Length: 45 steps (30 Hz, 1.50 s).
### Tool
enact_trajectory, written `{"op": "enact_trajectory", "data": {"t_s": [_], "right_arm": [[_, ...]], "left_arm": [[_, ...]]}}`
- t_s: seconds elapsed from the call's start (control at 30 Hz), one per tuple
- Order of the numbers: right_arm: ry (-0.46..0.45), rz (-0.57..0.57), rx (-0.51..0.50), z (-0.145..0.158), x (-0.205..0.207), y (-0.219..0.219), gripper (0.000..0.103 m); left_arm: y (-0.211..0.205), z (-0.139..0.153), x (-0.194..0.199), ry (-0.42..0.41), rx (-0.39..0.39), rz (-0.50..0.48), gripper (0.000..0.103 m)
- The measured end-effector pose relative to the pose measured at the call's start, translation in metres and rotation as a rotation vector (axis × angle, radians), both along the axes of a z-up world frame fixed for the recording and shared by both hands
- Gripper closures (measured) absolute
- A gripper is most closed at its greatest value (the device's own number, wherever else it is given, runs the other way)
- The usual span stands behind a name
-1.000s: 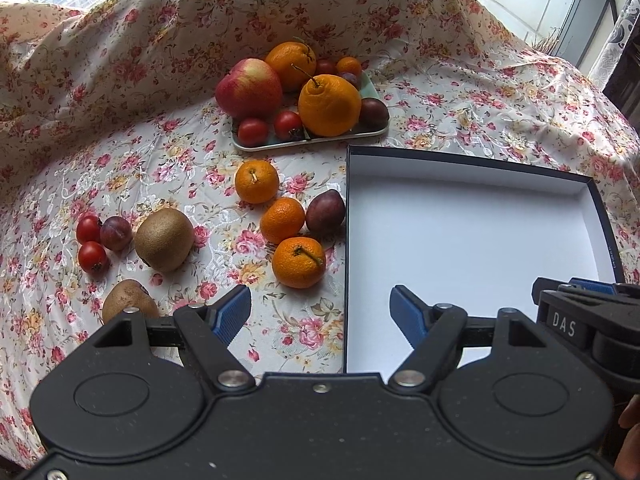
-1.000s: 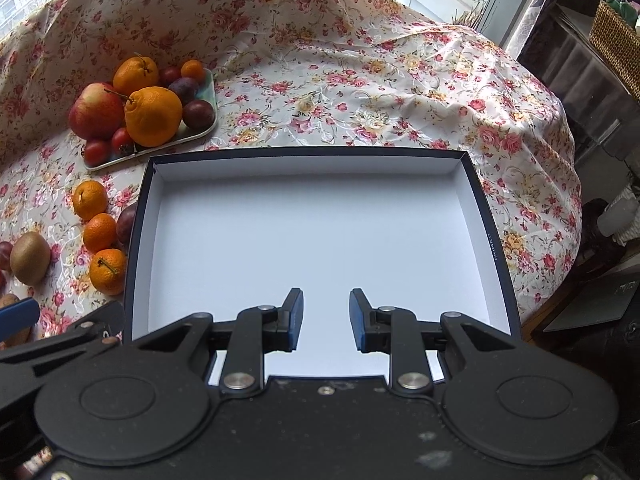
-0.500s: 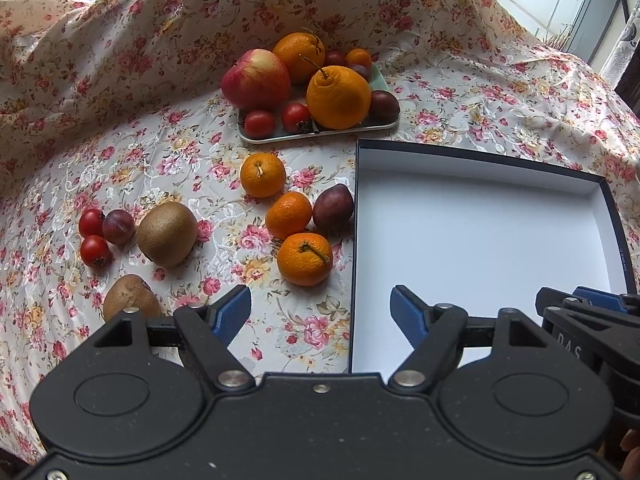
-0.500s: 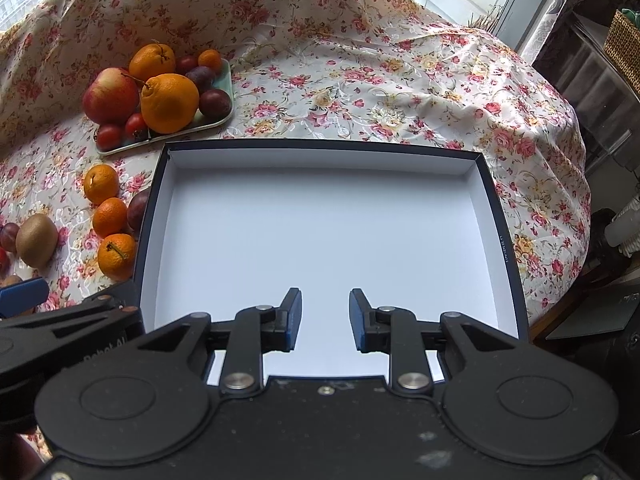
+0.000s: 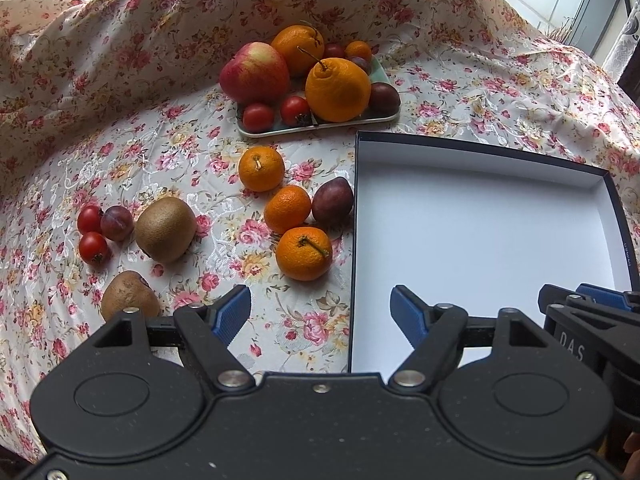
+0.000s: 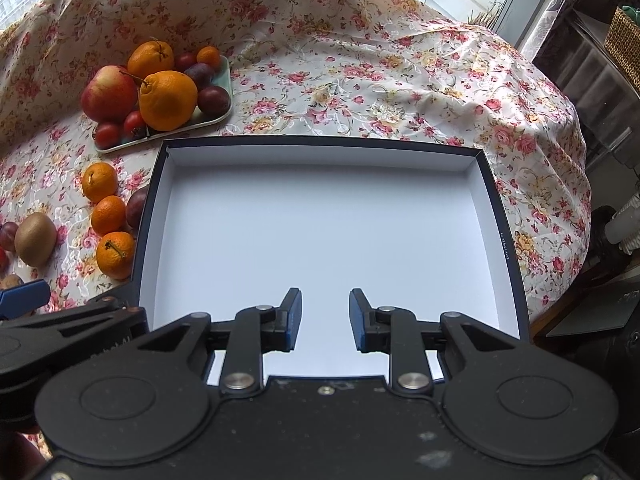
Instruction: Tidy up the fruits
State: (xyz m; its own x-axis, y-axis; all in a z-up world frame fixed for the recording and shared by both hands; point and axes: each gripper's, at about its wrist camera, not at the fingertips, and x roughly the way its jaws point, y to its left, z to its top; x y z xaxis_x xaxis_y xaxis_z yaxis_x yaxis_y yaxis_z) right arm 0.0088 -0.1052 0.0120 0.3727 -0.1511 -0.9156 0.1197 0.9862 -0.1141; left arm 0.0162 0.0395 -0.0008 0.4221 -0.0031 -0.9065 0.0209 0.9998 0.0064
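An empty white box [image 5: 480, 232] with a dark rim lies on the floral cloth; it also shows in the right wrist view [image 6: 320, 224]. Left of it lie three mandarins, the nearest [image 5: 304, 253] with a stem, and a plum [image 5: 332, 200]. Further left are a kiwi [image 5: 165, 229], a second kiwi [image 5: 128, 294], small tomatoes and a plum. My left gripper [image 5: 320, 312] is open wide and empty, above the cloth at the box's left edge. My right gripper [image 6: 325, 314] is open a little and empty, over the box's near side.
A green tray [image 5: 320, 126] at the back holds an apple [image 5: 255, 73], a big orange [image 5: 338, 90], another orange, tomatoes and plums. The cloth rises in folds behind. The table's right edge drops off [image 6: 576, 208] beside dark furniture.
Both grippers have drawn slightly closer to the fruit and box, shifting a little left. Jaw openings are unchanged. Nothing on the table has moved.
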Motion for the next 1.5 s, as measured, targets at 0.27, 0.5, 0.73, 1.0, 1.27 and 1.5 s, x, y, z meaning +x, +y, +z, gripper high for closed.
{"op": "enact_trajectory", "data": {"t_s": [0.27,0.5,0.73,1.0,1.27,1.5], "right_arm": [[0.001,-0.003,0.006,0.0,0.0,-0.001,0.076],[0.002,-0.007,0.007,0.0,0.0,-0.002,0.076],[0.004,-0.01,0.005,0.0,0.0,-0.002,0.076],[0.013,-0.014,-0.005,-0.002,0.0,0.0,0.076],[0.027,-0.015,0.01,-0.003,0.001,0.0,0.076],[0.06,-0.01,0.054,-0.005,0.003,0.003,0.076]], "left_arm": [[-0.001,-0.002,0.0,0.004,0.01,0.002,0.026],[-0.003,-0.004,0.001,0.008,0.013,0.0,0.026],[-0.004,-0.004,0.0,0.01,0.016,-0.001,0.026],[-0.004,-0.006,0.001,0.026,0.022,-0.001,0.026],[-0.005,-0.012,0.002,0.064,0.031,-0.01,0.026],[0.013,-0.019,0.006,0.166,-0.032,0.043,0.026]]}}
